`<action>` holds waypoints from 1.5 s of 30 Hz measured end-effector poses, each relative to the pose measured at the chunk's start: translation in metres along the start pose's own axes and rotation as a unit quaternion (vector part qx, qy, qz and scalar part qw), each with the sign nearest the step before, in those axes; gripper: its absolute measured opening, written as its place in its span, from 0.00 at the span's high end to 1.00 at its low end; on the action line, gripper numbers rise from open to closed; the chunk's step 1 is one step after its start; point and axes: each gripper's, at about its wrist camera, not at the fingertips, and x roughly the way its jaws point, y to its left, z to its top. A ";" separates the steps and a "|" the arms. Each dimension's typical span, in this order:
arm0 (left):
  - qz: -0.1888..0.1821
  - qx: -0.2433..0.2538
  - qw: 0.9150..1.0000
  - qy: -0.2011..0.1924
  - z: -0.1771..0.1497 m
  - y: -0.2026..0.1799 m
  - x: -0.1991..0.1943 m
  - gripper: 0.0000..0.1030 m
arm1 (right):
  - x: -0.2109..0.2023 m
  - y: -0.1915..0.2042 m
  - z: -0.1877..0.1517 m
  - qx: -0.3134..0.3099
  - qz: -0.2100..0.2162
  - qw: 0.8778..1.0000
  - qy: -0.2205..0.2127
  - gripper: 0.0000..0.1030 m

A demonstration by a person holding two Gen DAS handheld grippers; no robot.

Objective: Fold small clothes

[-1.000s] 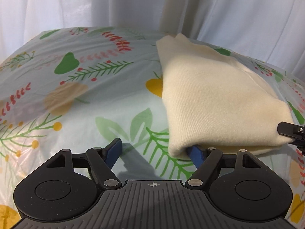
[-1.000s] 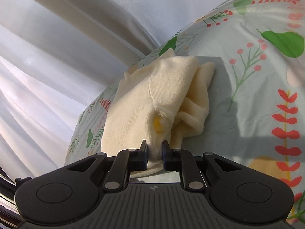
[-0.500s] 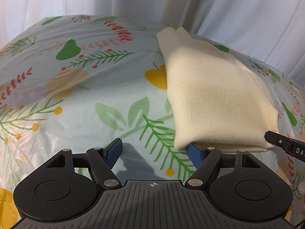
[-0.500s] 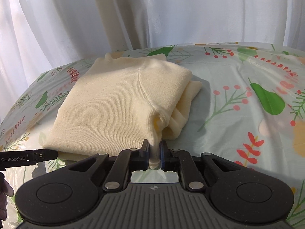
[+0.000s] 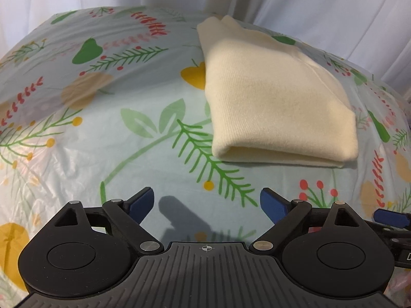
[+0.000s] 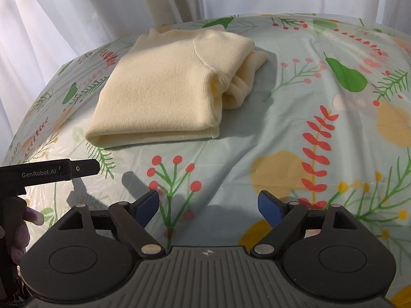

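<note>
Holding: we keep left gripper (image 5: pixel 206 201) and right gripper (image 6: pixel 208 204) spread wide, empty.
Sweater: folded cream knit sweater (image 6: pixel 164 87) lies ahead of both, apart, on floral tablecloth (image 6: pixel 295 128).
Handling: we judge it soft, light, floppy; pinch near-edge corners.

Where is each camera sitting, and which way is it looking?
Left wrist: sits on the left gripper, looking forward over the tablecloth at the folded cream garment ahead to its right; its own open blue-tipped fingers show, plus a tip of the other gripper at the right edge.
Right wrist: sits on the right gripper, facing the garment ahead to its left; its open fingers show, plus the left gripper and the person's fingers at left.
Shared: garment, tablecloth, white curtain.
</note>
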 end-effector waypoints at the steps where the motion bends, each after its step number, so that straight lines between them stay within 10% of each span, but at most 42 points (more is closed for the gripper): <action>1: 0.001 0.006 1.000 0.002 0.000 -0.003 -0.001 0.08 | -0.003 0.003 0.000 -0.007 -0.008 1.000 -0.001 0.16; 12: 0.032 0.050 0.998 -0.016 0.018 -0.027 -0.020 0.08 | -0.022 0.047 0.027 -0.124 -0.124 0.984 -0.040 0.04; 20: 0.033 0.050 0.998 -0.015 0.029 -0.029 -0.024 0.08 | -0.009 0.049 0.045 -0.072 -0.093 0.993 0.020 0.04; 45: 0.027 0.053 0.998 0.020 0.032 -0.033 -0.011 0.08 | -0.006 0.039 0.052 -0.029 -0.122 0.992 0.022 0.04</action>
